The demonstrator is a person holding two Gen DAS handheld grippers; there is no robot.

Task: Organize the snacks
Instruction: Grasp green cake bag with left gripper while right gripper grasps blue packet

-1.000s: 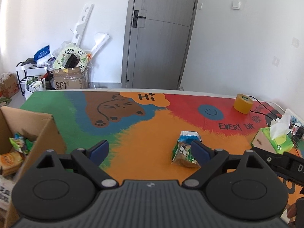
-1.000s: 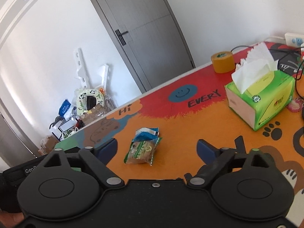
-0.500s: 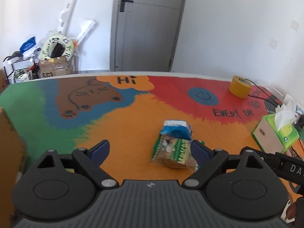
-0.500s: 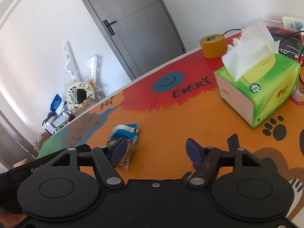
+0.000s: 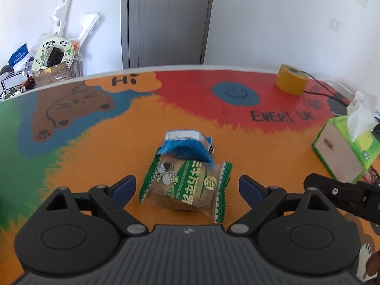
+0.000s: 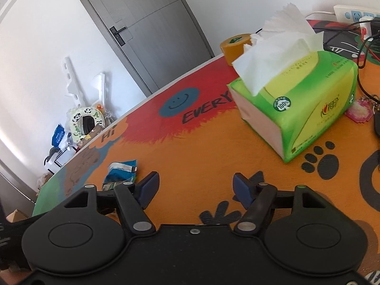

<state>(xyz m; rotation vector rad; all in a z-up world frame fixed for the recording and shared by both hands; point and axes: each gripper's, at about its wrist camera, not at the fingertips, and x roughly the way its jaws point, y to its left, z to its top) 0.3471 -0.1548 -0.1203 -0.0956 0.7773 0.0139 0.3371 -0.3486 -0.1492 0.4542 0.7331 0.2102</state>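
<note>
1. Two snack packs lie in the middle of the colourful table mat (image 5: 99,147). The green snack pack (image 5: 185,185) is nearest, and the blue snack pack (image 5: 187,148) pokes out from behind it, touching it — they look like they are waiting to be picked up and put away.

2. The left gripper (image 5: 187,187) points down at the green pack. Its jaws are wide, one blue pad on each side of the pack. I think they stand that way so they can close on the pack from both sides. The pads do not press on it yet, so nothing is held.

3. The right gripper (image 6: 194,187) sits to the side of the snacks, over bare orange mat. Its jaws are partly apart, not as wide as the left ones, and there is nothing between them. I think it stays out of the way so the left one has room.

4. In the right wrist view the snack packs peek out just past the right gripper's left finger, beside it and not inside the jaws.

5. The tissue box (image 6: 301,109) stands off to the right, well apart from the snacks. The yellow tape roll (image 5: 291,82) sits far back near the table edge. Neither looks like part of the job.

6. I see no box or bin for the snacks in these views, so I cannot tell where they will go.
</note>
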